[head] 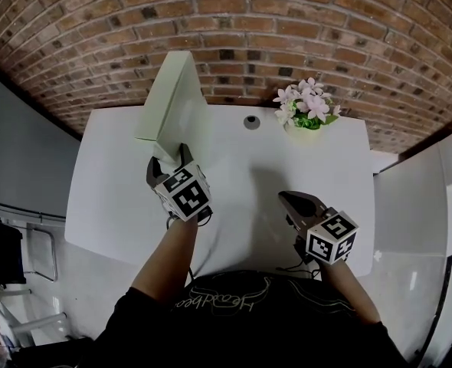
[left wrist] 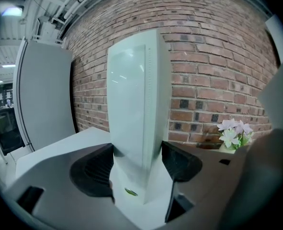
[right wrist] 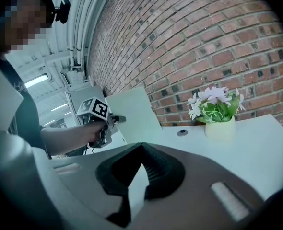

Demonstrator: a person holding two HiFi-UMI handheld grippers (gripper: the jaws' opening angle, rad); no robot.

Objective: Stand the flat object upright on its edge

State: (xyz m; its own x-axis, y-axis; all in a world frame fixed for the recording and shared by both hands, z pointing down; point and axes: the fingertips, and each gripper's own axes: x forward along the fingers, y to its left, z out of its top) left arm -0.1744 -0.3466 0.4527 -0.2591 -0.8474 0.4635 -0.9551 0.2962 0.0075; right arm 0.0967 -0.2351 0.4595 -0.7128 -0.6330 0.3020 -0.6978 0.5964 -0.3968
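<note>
A flat pale green box (head: 176,102) stands tall on its narrow edge at the back left of the white table (head: 241,171). My left gripper (head: 168,159) is shut on its lower part, one pad against each broad face. In the left gripper view the flat box (left wrist: 136,104) rises between the two black pads (left wrist: 96,169). From the right gripper view the flat box (right wrist: 132,111) and my left gripper (right wrist: 115,120) show at the left. My right gripper (head: 291,199) hovers near the table's front right, shut and empty (right wrist: 141,169).
A small pot of pink and white flowers (head: 306,106) stands at the table's back right against the brick wall. A round cable hole (head: 251,122) lies to its left. A grey partition (left wrist: 45,95) stands to the left of the table.
</note>
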